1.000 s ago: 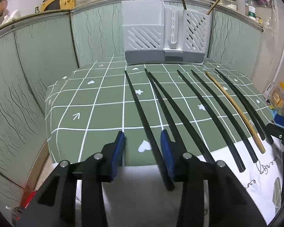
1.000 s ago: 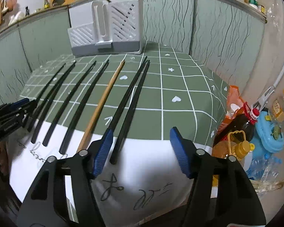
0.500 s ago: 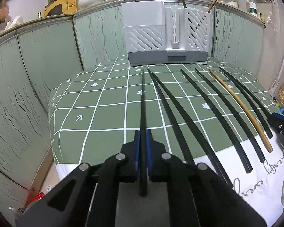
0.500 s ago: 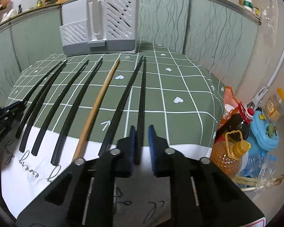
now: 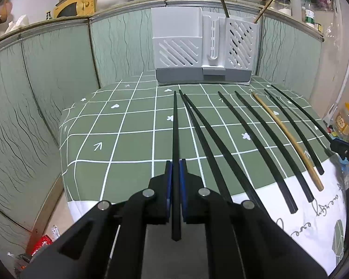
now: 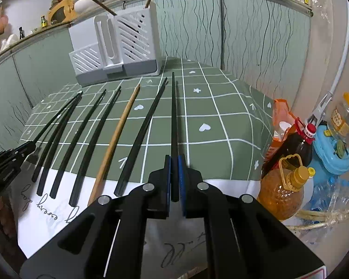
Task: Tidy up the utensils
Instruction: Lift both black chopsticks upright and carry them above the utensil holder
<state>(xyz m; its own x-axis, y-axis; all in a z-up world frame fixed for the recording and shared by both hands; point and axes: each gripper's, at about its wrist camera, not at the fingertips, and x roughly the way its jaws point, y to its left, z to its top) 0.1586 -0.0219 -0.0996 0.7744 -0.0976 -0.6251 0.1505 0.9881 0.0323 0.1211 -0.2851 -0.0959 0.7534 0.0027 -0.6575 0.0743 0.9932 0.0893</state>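
Left hand-held gripper (image 5: 175, 169): clenched on a black chopstick (image 5: 175, 125); blue pads press it from both sides near its butt end, which sticks out behind the pads.
Left-held chopstick: runs straight toward 12 o'clock, tip aimed at the utensil holder (image 5: 202, 46).
Right hand-held gripper (image 6: 174, 165): clenched on another black chopstick (image 6: 173, 116), likewise pinched near its thick end.
Right-held chopstick: points to 12 o'clock, tip raised off the cloth, just right of the holder's base (image 6: 118, 69).
Loose chopsticks: black chopsticks (image 5: 256, 144) fan out on the green checked tablecloth (image 5: 128, 127), with one wooden chopstick (image 5: 288, 139) among them; from the left gripper they spread toward 1 to 2 o'clock, thick ends nearest the cameras.
Utensil holder: white slotted caddy on a grey base, at the far end of the bench at 12 o'clock; two wooden sticks stand in its right compartment.
Beside the bench: in the right wrist view, oil bottles (image 6: 283, 186) and a blue container (image 6: 332, 153) at 3 o'clock, lower than the cloth.
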